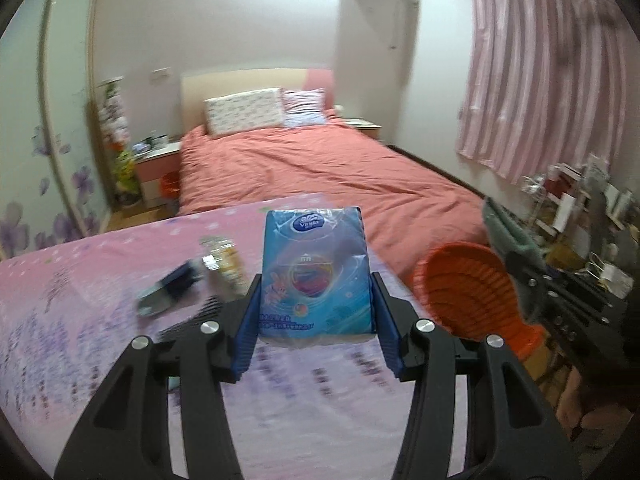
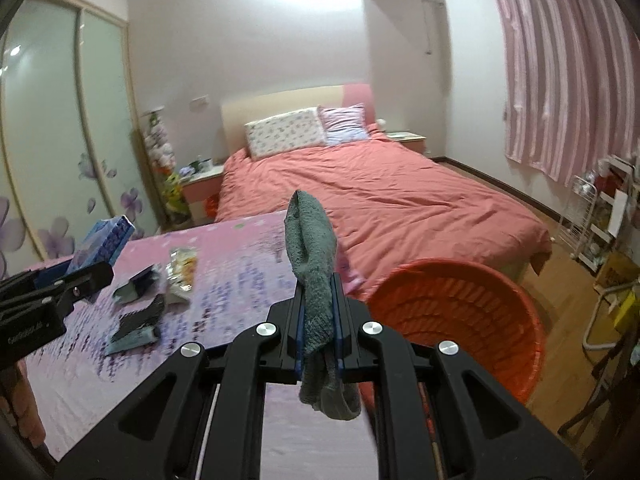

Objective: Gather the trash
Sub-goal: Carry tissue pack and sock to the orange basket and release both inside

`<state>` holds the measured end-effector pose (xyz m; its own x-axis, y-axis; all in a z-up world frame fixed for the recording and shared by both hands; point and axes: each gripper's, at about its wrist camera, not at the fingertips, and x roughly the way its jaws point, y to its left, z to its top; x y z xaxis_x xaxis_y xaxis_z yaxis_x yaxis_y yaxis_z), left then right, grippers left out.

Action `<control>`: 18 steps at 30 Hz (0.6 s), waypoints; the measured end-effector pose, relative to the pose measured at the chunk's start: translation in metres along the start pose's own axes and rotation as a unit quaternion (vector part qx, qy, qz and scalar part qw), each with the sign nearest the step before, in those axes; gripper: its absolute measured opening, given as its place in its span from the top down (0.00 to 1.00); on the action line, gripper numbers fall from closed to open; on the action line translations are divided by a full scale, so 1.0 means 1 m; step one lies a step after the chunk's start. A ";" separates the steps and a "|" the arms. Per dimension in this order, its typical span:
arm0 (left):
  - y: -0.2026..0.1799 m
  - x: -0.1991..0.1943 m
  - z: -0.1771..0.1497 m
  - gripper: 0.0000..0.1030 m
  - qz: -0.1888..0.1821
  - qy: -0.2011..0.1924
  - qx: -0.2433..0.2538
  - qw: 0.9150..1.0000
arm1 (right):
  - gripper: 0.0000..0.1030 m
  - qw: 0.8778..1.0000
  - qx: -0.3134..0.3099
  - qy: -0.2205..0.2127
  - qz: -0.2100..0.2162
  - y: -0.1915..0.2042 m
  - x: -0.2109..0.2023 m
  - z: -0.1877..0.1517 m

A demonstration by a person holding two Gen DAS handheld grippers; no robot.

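Tissues: blue plastic-wrapped tissue pack, light, squashy, clamped at its sides by left gripper; right gripper pinches limp grey-green towel rag mid-length.

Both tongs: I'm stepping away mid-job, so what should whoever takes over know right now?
Left tongs: shut on the blue plastic tissue pack, lifted above the pink floral table.
Right tongs: shut on the grey-green terry cloth, beside the round orange plastic basket.
Done: nothing visibly in the basket.
Left: drop both, then collect the snack wrapper and dark pieces.
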<state>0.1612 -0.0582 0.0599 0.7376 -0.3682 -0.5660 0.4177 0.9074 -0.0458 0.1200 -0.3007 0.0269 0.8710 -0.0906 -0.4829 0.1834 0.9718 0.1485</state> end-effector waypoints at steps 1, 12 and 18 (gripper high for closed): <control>-0.011 0.003 0.002 0.51 -0.011 -0.001 0.007 1.000 | 0.89 1.000 0.008 -0.002 -0.004 -0.009 -0.001 0.000; -0.114 0.056 0.002 0.51 -0.112 0.018 0.056 0.992 | 0.89 0.996 0.077 -0.006 -0.033 -0.081 0.010 0.001; -0.156 0.094 -0.003 0.51 -0.141 0.040 0.073 0.987 | 0.89 0.994 0.105 0.006 -0.036 -0.108 0.025 -0.003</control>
<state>0.1637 -0.2340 0.0114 0.5395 -0.5783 -0.6120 0.6759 0.7308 -0.0948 0.1211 -0.4070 -0.0035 0.8474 -0.1540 -0.5082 0.3364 0.8961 0.2895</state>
